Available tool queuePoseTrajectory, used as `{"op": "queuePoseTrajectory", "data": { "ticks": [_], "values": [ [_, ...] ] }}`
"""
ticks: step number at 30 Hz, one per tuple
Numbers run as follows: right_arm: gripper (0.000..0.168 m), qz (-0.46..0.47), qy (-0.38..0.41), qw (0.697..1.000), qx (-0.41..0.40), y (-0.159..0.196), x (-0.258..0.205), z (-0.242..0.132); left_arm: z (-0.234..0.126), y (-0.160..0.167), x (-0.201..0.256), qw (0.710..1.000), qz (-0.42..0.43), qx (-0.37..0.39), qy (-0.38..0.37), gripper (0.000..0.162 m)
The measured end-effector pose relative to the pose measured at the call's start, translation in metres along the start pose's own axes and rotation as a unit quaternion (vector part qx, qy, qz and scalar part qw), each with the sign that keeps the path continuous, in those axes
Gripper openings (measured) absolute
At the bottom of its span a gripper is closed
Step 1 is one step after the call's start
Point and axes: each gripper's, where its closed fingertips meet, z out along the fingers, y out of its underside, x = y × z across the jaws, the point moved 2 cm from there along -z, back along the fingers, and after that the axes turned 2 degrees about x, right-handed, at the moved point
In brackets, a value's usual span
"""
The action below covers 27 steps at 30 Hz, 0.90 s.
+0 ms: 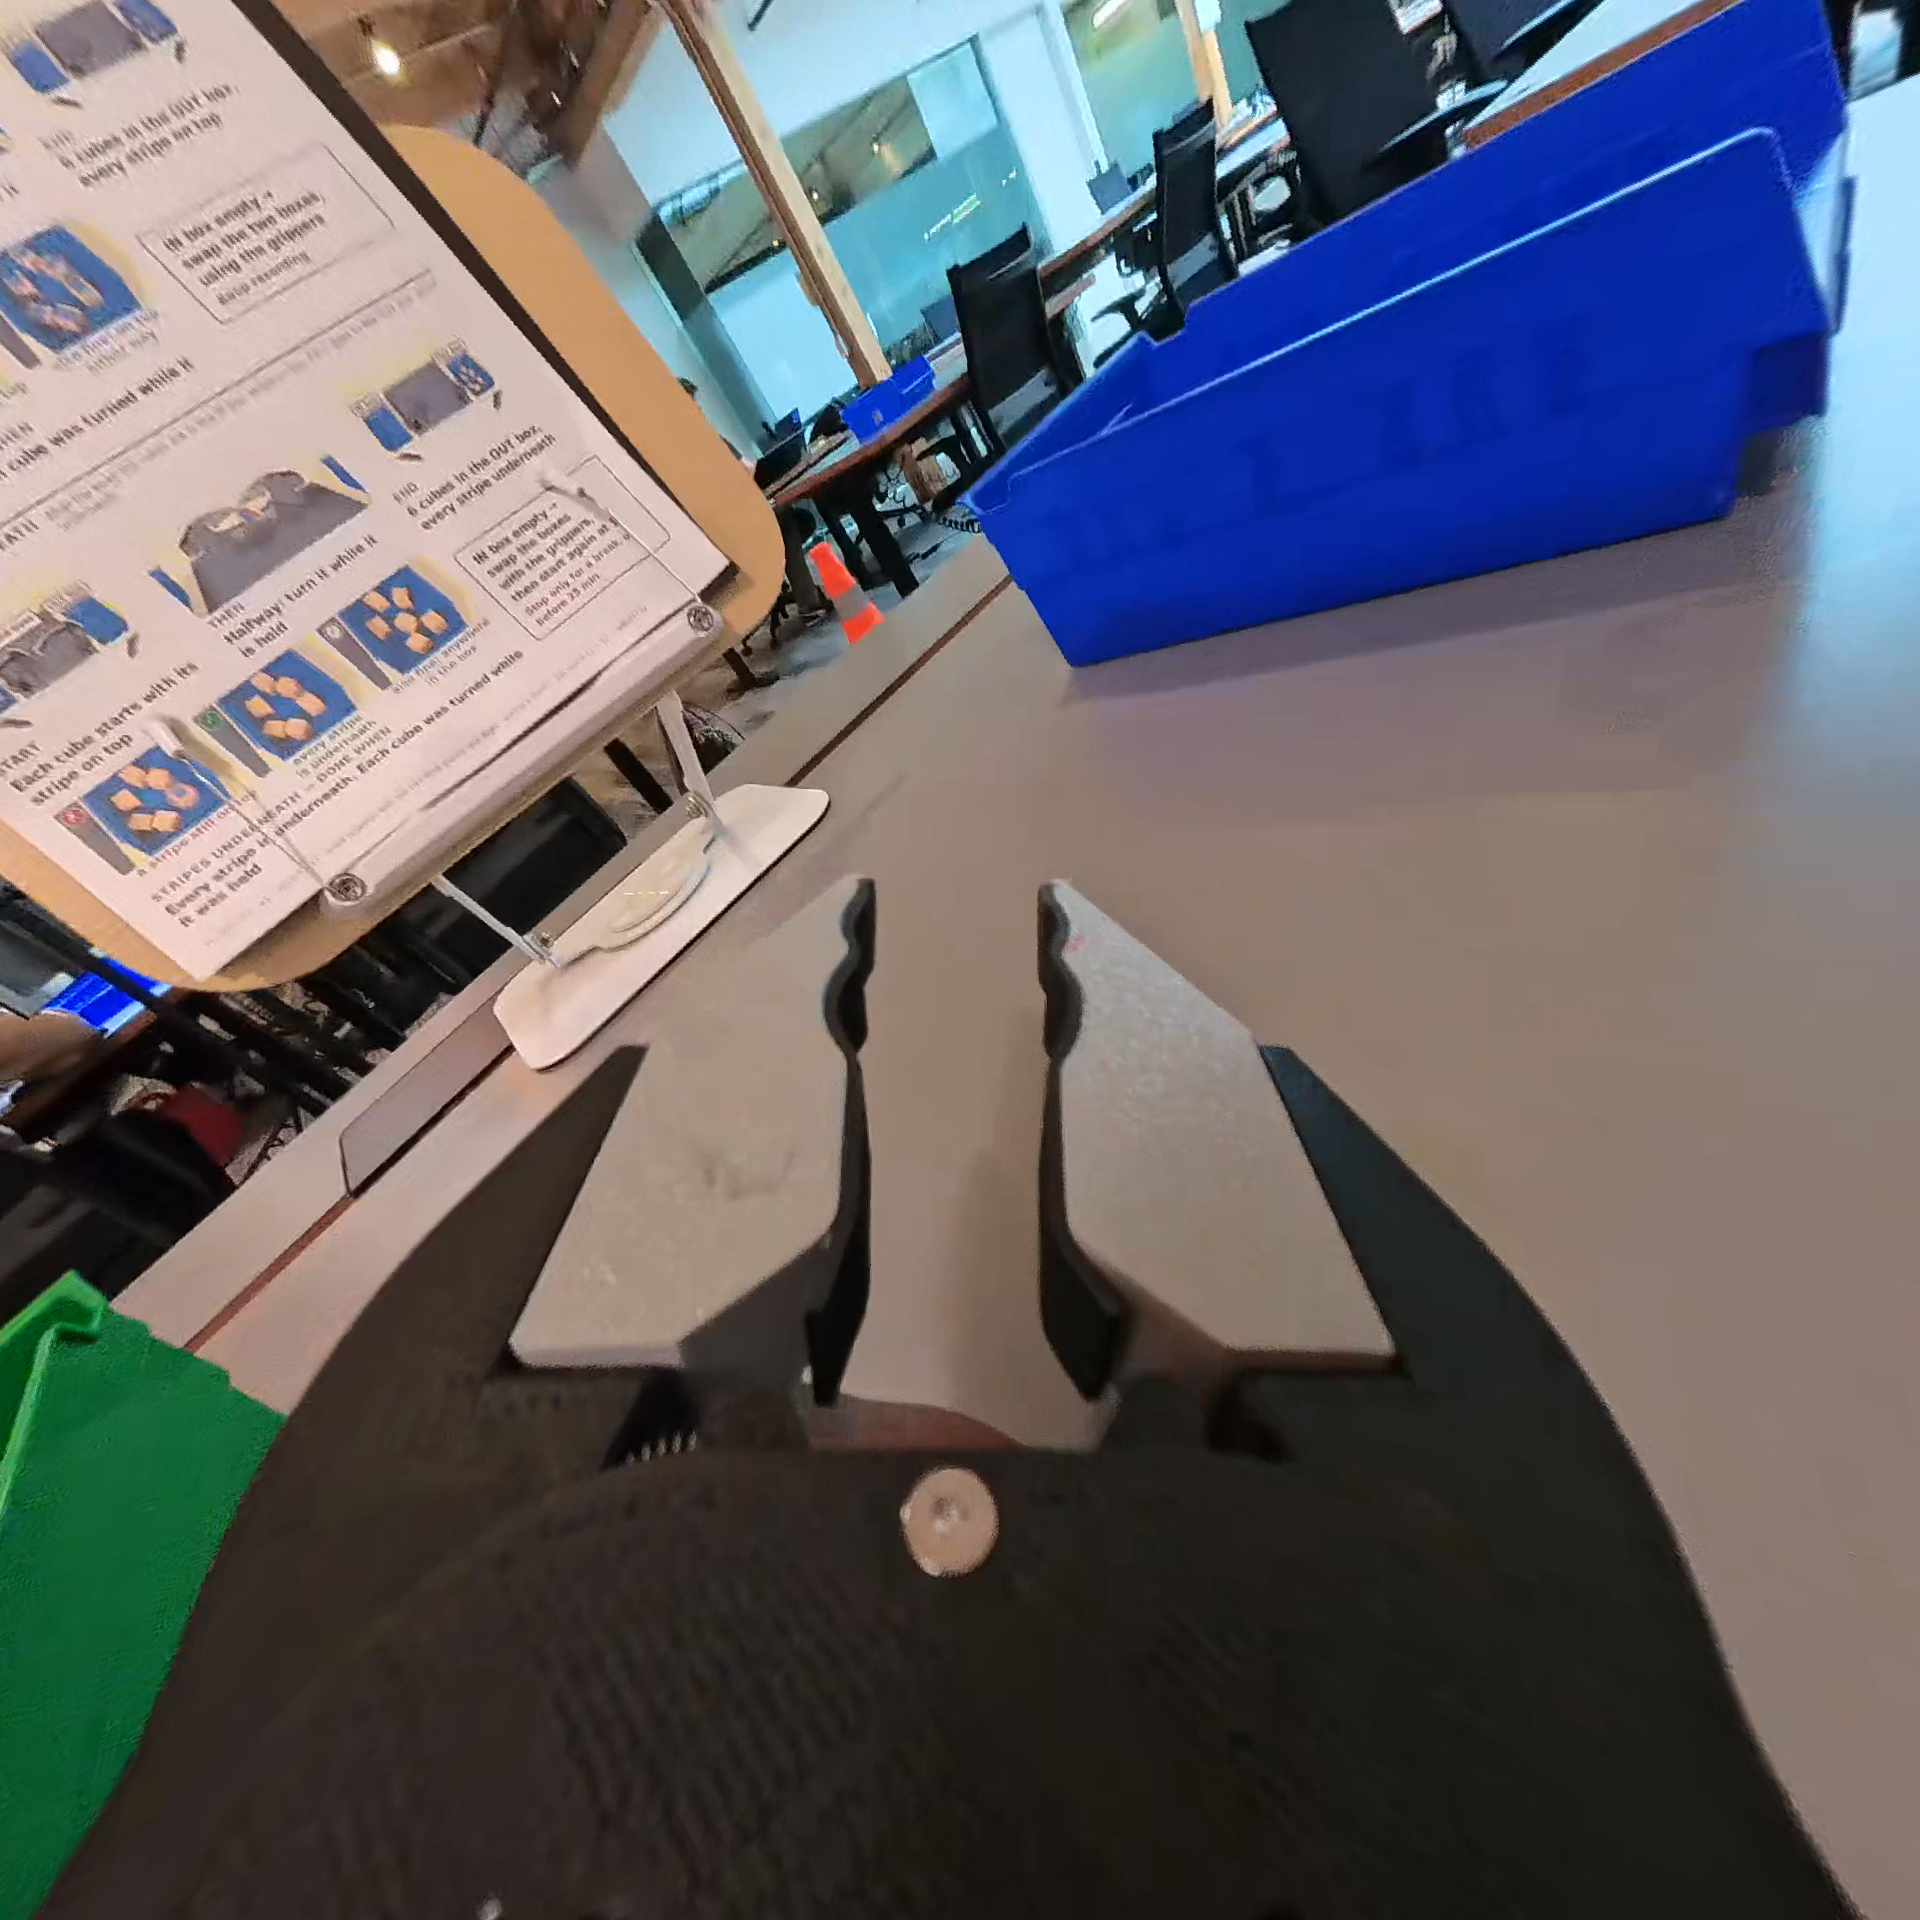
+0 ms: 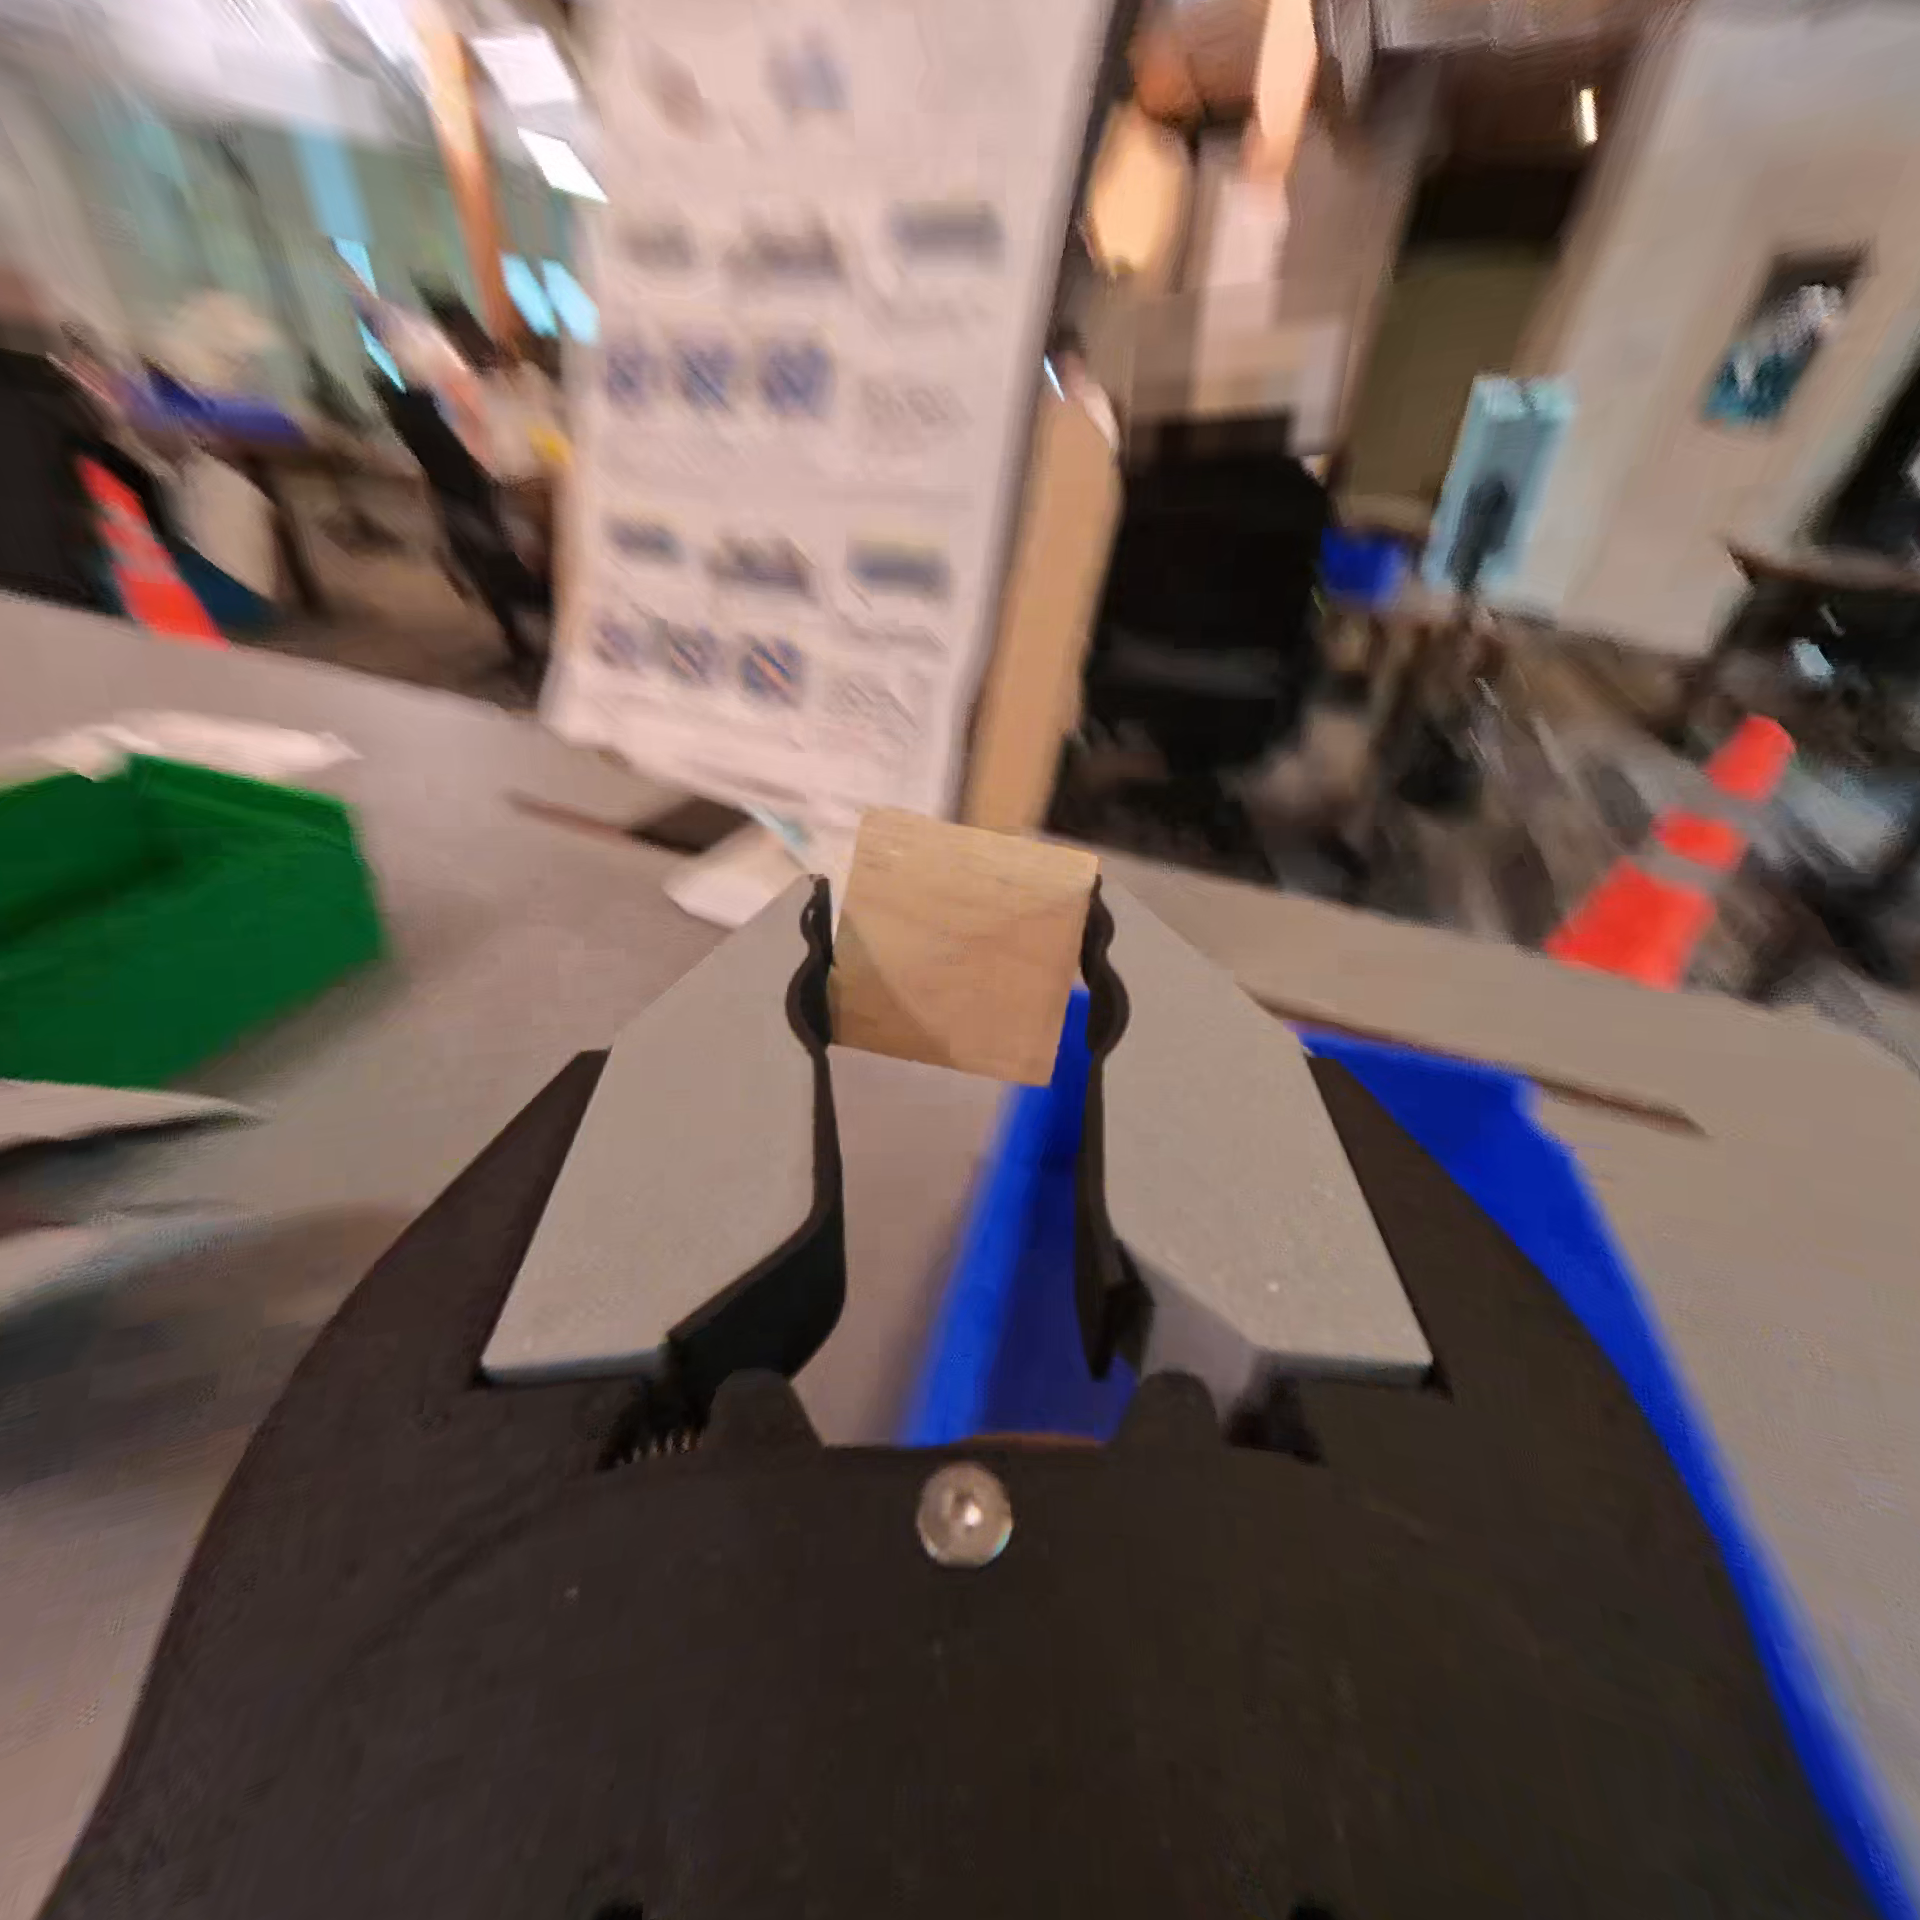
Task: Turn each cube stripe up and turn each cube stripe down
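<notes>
A: Where's the wooden cube (image 2: pixel 961 951)?
B: Pinched at the right gripper (image 2: pixel 958 935) tips, above the blue bin (image 2: pixel 1538 1226). Light, rigid, smooth; hold flat opposite faces.
A: Left gripper (image 1: pixel 954 940)?
B: Fingers spread, empty; bin at two o'clock.

- an open-plan office used as a test space: long desks (image 1: pixel 914 416) in rows with black office chairs (image 1: pixel 1003 312) and glass partitions (image 1: pixel 852 208) behind.
- orange traffic cones (image 1: pixel 847 608) stand on the floor between desks.
- a grey worktable (image 1: pixel 1351 831) carries blue bins (image 1: pixel 1403 436), a green bin (image 2: pixel 177 914) and an instruction sheet (image 1: pixel 260 468) on a stand.
</notes>
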Motion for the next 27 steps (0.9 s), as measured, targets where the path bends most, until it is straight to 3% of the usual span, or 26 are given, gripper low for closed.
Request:
{"op": "queuePoseTrajectory", "data": {
  "ticks": [3, 6, 10, 14, 17, 21, 24, 27],
  "values": [
    [0.046, -0.023, 0.081, 0.977, -0.198, 0.062, 0.081, 0.014, -0.001, -0.006, 0.002, 1.0, -0.001, 0.006, 0.003, 0.029],
    [0.047, -0.029, 0.092, 0.921, -0.377, 0.137, 0.126, 0.026, -0.003, -0.008, 0.002, 1.0, 0.005, 0.011, 0.002, 0.029],
    [0.047, -0.021, 0.084, 0.854, -0.513, 0.202, 0.144, 0.036, -0.004, -0.004, 0.002, 1.0, 0.027, 0.005, -0.002, 0.028],
    [0.049, -0.016, 0.088, 0.828, -0.554, 0.224, 0.152, 0.039, -0.002, 0.002, 0.001, 1.0, 0.022, -0.009, -0.001, 0.029],
    [0.056, -0.001, 0.077, 0.841, -0.535, 0.212, 0.145, 0.038, -0.001, 0.004, 0.0, 1.0, 0.009, -0.014, 0.0, 0.029],
    [0.053, -0.021, 0.075, 0.893, -0.444, 0.148, 0.125, 0.04, 0.0, 0.005, 0.0, 1.0, 0.001, -0.017, 0.003, 0.03],
    [0.051, -0.015, -0.003, 0.943, -0.334, 0.085, 0.06, 0.049, 0.001, 0.006, 0.002, 1.0, 0.004, -0.022, 0.007, 0.031],
    [0.046, -0.004, -0.106, 0.961, -0.254, 0.055, -0.024, 0.054, 0.003, 0.011, 0.005, 0.999, 0.012, -0.032, 0.01, 0.031]
  ]
}}
